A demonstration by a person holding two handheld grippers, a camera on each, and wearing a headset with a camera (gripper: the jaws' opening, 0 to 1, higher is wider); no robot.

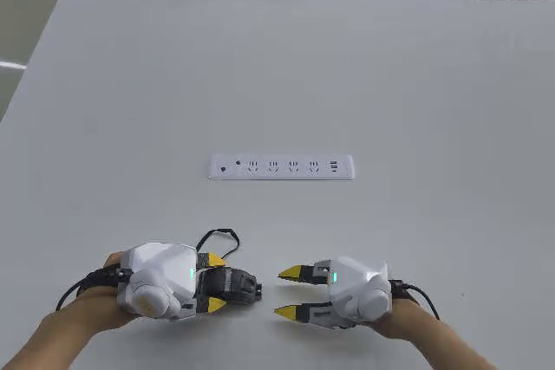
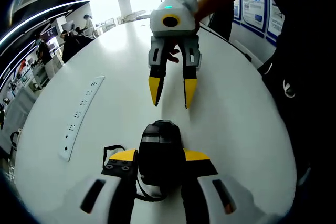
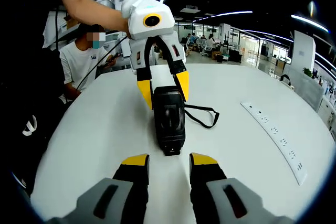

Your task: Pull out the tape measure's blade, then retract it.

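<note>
The black tape measure (image 1: 236, 285) lies on the white table (image 1: 277, 84), its black wrist strap (image 1: 218, 236) looped behind it. My left gripper (image 1: 217, 282) is shut on the case from both sides; in the left gripper view the tape measure (image 2: 160, 153) sits between the yellow fingertips (image 2: 124, 155). My right gripper (image 1: 288, 292) stands open a little to the right, facing the case without touching it. In the right gripper view the tape measure (image 3: 168, 119) lies just ahead of my open right gripper (image 3: 169, 159), with the left gripper (image 3: 160, 85) clamped on it from the far side. No blade shows outside the case.
A white power strip (image 1: 282, 166) lies across the middle of the table, beyond both grippers, and also shows as the power strip (image 2: 81, 116) and the power strip (image 3: 275, 137). A seated person (image 3: 86, 51) is beyond the table's far edge.
</note>
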